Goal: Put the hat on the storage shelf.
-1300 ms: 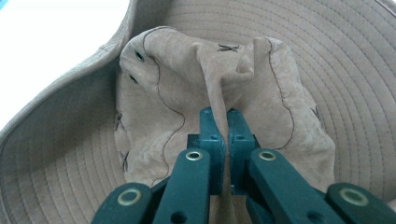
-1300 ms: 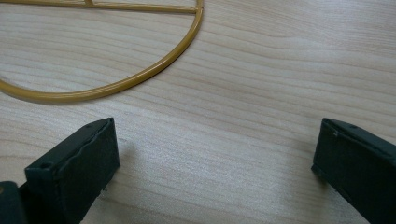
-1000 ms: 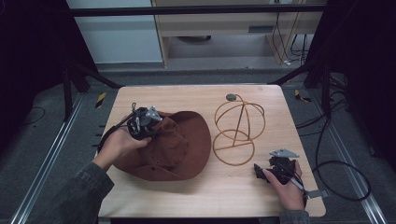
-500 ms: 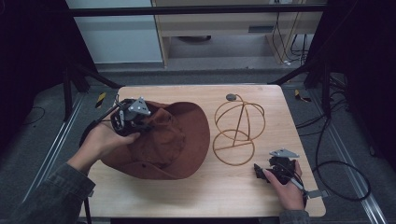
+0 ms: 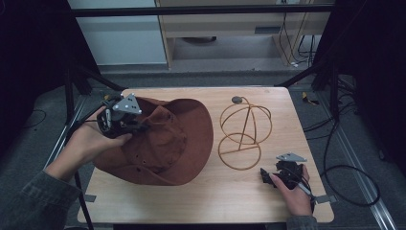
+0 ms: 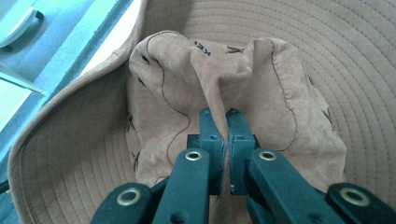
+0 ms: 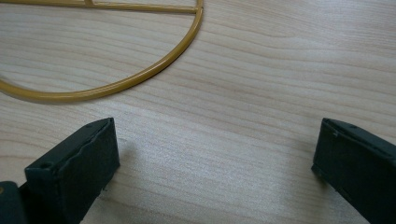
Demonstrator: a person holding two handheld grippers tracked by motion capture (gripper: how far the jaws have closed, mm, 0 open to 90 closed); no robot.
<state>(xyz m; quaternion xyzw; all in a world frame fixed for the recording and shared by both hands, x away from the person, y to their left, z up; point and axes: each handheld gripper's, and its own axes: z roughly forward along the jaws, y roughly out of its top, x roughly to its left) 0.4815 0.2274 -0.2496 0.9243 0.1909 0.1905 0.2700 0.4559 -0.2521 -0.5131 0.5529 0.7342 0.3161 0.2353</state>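
So far you have the grasp but not yet the placing. Your left gripper (image 5: 140, 125) has its jaws pressed together on a fold of soft fabric at the crown of the brown suede hat (image 5: 167, 143); in the left gripper view the pinched ridge of cloth stands up between the two black jaws of the left gripper (image 6: 219, 116), and the stitched brim of the hat (image 6: 327, 56) spreads around the crown. In the high view, the hat is at the left half of the tabletop (image 5: 206, 201), with its left brim raised under your hand and the other side low near the wood; I cannot tell whether it rests there or is just above.

The gold wire hat stand (image 5: 244, 132) is upright on the right half of the tabletop, just beside the brim and bare of any hat. I judge this stand to be the goal, so the carrying and the setting of the crown over its wire dome are left to do.

Your right gripper (image 5: 268, 177) rests near the front right corner, jaws wide apart and holding nothing; in the right gripper view its jaws frame bare wood, with the base ring of the stand (image 7: 140, 77) a little beyond them.
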